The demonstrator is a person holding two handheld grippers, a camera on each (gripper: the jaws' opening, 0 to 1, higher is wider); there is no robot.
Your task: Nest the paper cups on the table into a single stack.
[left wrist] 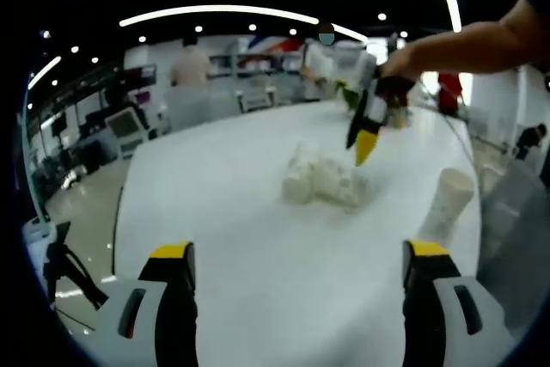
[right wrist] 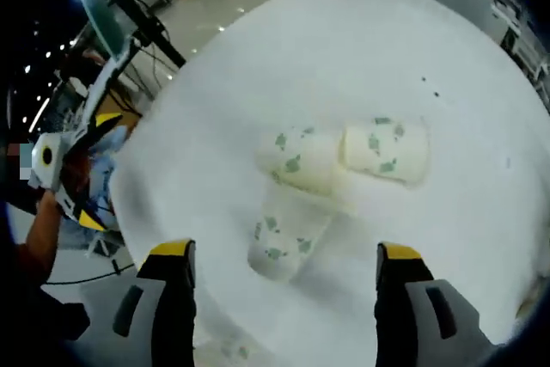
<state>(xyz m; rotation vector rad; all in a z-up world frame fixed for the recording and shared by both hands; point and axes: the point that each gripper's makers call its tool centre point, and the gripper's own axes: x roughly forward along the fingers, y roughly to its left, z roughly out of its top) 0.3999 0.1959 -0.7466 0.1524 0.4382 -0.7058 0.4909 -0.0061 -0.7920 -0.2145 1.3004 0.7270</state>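
Observation:
Three white paper cups with green print lie on their sides in a loose cluster (left wrist: pixel 322 182) in the middle of the white table (left wrist: pixel 223 212). From above they are one cup at the right (right wrist: pixel 387 150), one in the middle (right wrist: pixel 301 161) and one nearer me (right wrist: pixel 284 238). Another cup (left wrist: pixel 451 199) stands apart near the table's right edge. My right gripper (left wrist: pixel 365 150) hovers over the cluster, and its jaws (right wrist: pixel 285 253) stand open and hold nothing. My left gripper (left wrist: pixel 299 251) is low at the near table edge, open and holding nothing, and appears as the left gripper (right wrist: pixel 96 168).
A tripod (left wrist: pixel 64 268) stands on the floor left of the table. People, chairs and desks sit beyond the far edge (left wrist: pixel 249 100). The person's arm (left wrist: pixel 473 45) reaches in from the upper right. A blurred green-printed shape (right wrist: pixel 225 350) lies at the bottom.

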